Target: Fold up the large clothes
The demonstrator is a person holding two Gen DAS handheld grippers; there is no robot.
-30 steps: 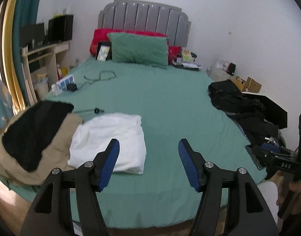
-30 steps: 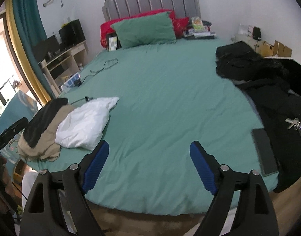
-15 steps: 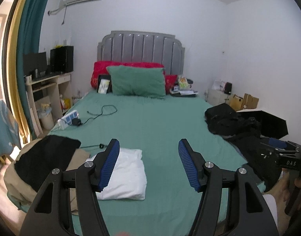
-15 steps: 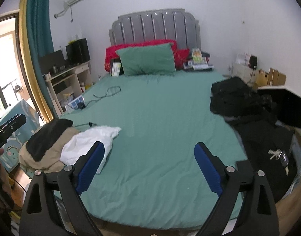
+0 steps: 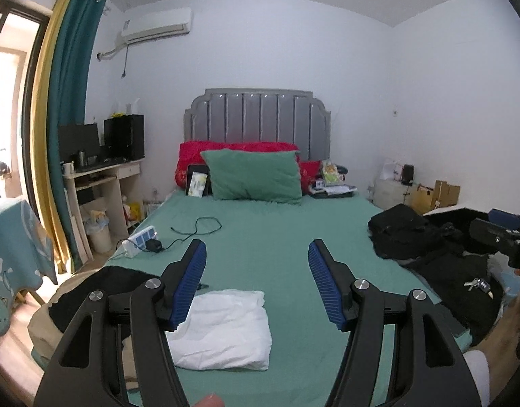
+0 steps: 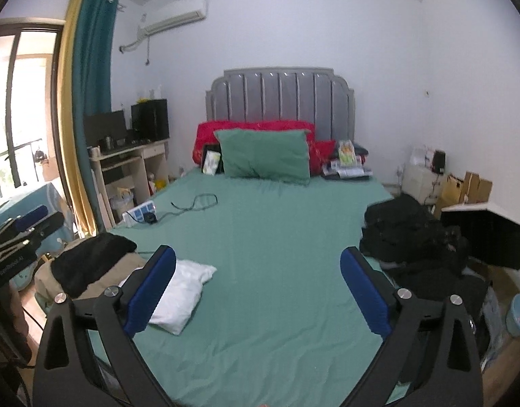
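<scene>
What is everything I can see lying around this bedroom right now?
bed: one, green sheet, centre, grey headboard behind
green pillow: one, against the red pillows at the head
white folded garment: one, near left edge of the bed
black and tan clothes pile: one, left of the white garment
black clothes heap: one, right side of the bed
keys: one bunch, silver, on the black clothes
power strip: one, white and blue, left edge, black cable beside it
air conditioner: one, white, upper wall
left gripper: blue pads, open, empty
right gripper: blue pads, open, empty
</scene>
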